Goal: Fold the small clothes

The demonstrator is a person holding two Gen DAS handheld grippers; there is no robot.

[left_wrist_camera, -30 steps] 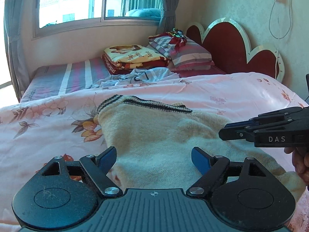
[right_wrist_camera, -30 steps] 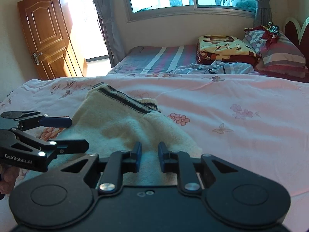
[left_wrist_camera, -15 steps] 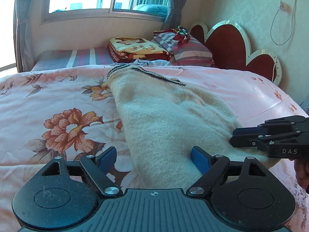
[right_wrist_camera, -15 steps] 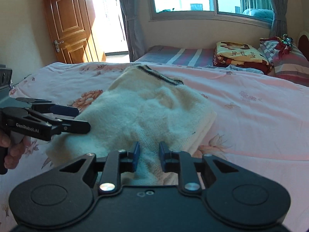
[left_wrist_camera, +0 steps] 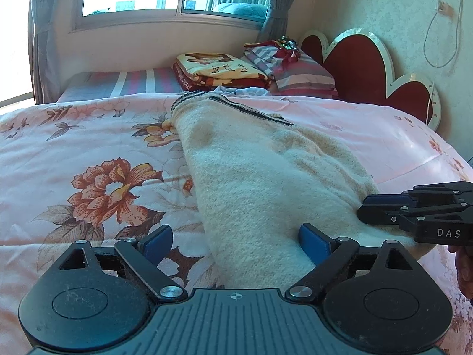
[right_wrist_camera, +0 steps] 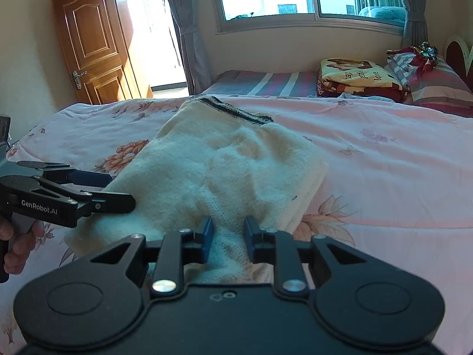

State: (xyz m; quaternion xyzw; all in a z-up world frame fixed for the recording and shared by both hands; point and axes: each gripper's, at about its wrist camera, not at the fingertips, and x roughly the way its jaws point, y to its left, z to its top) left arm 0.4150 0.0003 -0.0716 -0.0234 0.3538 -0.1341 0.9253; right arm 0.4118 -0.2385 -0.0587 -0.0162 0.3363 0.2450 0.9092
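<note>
From my right tool (right_wrist_camera: 227, 238) I look along a cream knitted garment (right_wrist_camera: 224, 165) lying folded on the bed (right_wrist_camera: 384, 159), its dark-striped hem at the far end. My tool's blue pads stand narrowly apart with the garment's near edge bunched between them; whether they pinch it I cannot tell. Left of the garment, my left tool (right_wrist_camera: 115, 190) reaches over its near corner, jaws opening, a hand (right_wrist_camera: 17, 248) on its grip. Beyond the garment lie folded blankets (right_wrist_camera: 357, 78) and a wooden door (right_wrist_camera: 91, 47)
</note>
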